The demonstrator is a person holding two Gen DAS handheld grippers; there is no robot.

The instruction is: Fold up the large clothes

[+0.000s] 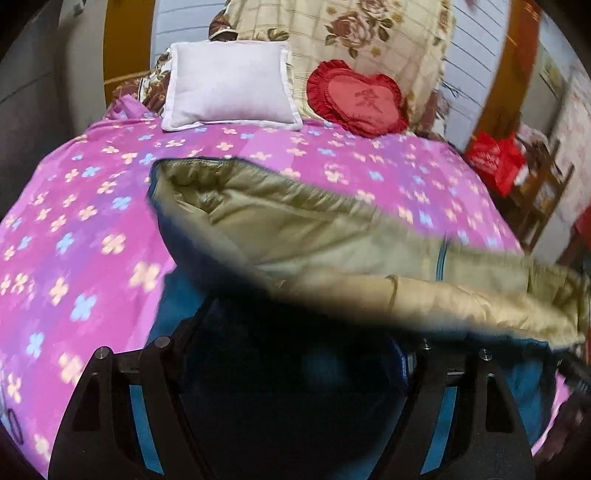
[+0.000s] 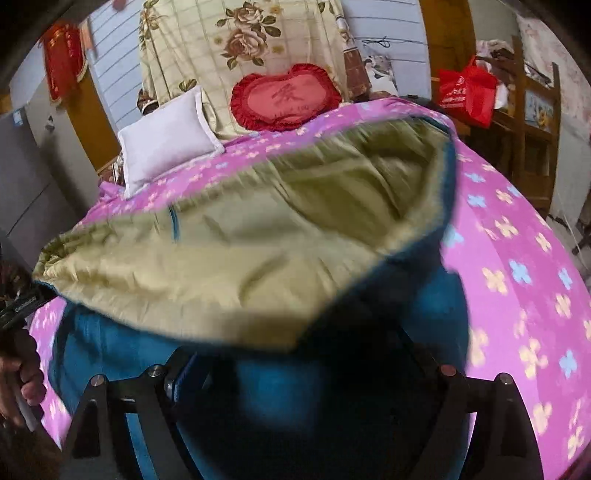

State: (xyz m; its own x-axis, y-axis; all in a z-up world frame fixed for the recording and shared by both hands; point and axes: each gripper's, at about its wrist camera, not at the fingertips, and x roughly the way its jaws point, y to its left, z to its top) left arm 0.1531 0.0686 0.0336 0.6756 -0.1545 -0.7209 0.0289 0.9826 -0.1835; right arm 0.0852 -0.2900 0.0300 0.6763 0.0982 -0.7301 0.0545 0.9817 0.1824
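A large padded jacket, teal outside with an olive-tan lining [image 1: 295,229], lies on the pink flowered bedspread [image 1: 74,221]. My left gripper [image 1: 291,354] is shut on its teal near edge and holds that edge raised, lining up. My right gripper [image 2: 306,373] is shut on the same garment [image 2: 258,236] at its other near corner, and the lining sags between the two. The fabric hides both pairs of fingertips. The left gripper and the hand that holds it [image 2: 22,354] show at the left edge of the right wrist view.
A white pillow [image 1: 229,85] and a red heart cushion [image 1: 358,99] sit at the head of the bed against a floral quilt [image 1: 351,33]. A red bag [image 2: 469,90] rests on wooden furniture to the bed's right.
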